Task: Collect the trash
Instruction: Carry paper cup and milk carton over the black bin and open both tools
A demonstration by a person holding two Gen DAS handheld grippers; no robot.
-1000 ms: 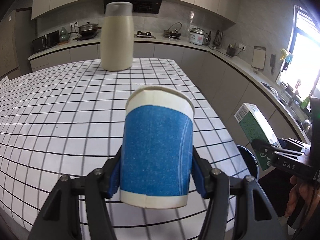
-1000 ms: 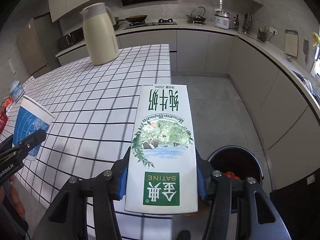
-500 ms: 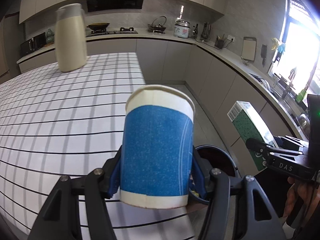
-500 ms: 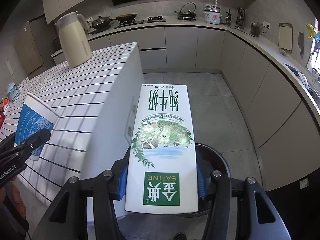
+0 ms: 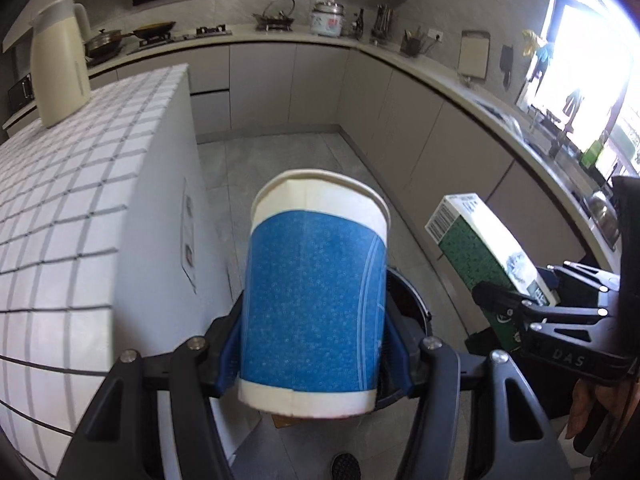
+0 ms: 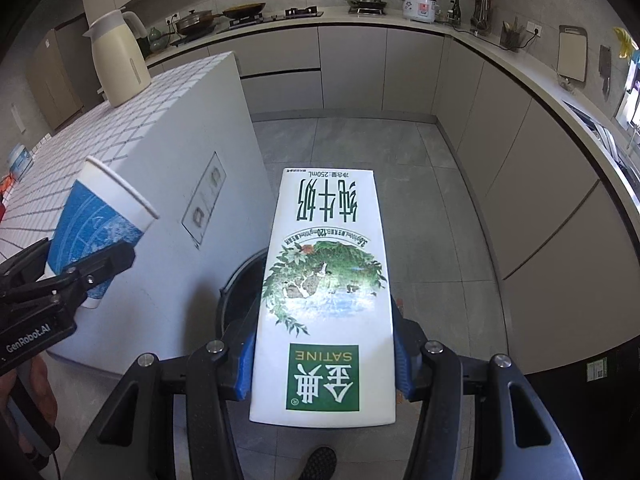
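Observation:
My left gripper [image 5: 314, 354] is shut on a blue and white paper cup [image 5: 316, 292], held upright in the air beyond the island's end. The cup also shows in the right wrist view [image 6: 100, 236]. My right gripper [image 6: 324, 364] is shut on a white and green milk carton [image 6: 326, 292], also seen in the left wrist view [image 5: 488, 256]. A round black trash bin [image 6: 236, 292] stands on the floor below both, mostly hidden behind the carton and, in the left wrist view [image 5: 408, 304], behind the cup.
The white tiled island [image 6: 168, 128] is to the left, with a cream thermos jug [image 6: 118, 66] on it. Grey cabinets and a counter [image 6: 500, 92] run along the back and right. Grey floor tiles [image 6: 432, 184] lie beyond the bin.
Both grippers have moved right, off the island's top and out over the floor. The bin now lies directly below the cup and the carton. Both grips are unchanged.

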